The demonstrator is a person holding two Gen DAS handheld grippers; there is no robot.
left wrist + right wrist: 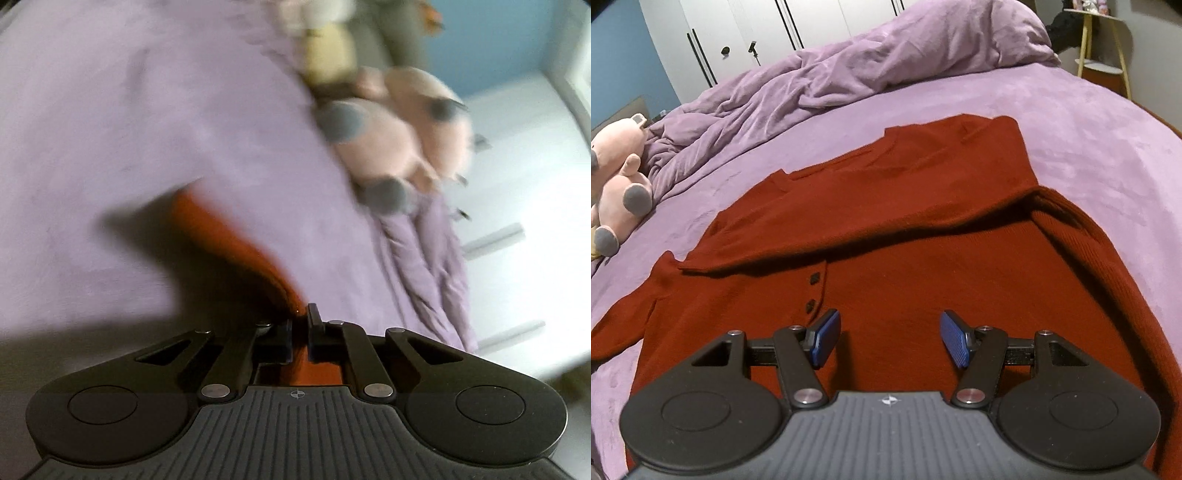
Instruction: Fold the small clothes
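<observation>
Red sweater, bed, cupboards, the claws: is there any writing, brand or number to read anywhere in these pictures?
None.
No text shows on the red sweater or its dark buttons.
Each claw's body bears only a small round cross mark, a symbol and no word.
The left wrist view is too blurred to read anything.

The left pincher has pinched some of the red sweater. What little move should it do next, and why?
Probably lift that pinched bit and carry it across onto the body of the red sweater. The left gripper is shut on red cloth, one fold already lies across the sweater, and the sleeve on the side near the pink plush toy is spread out on the purple blanket. The right gripper hovers open.
</observation>
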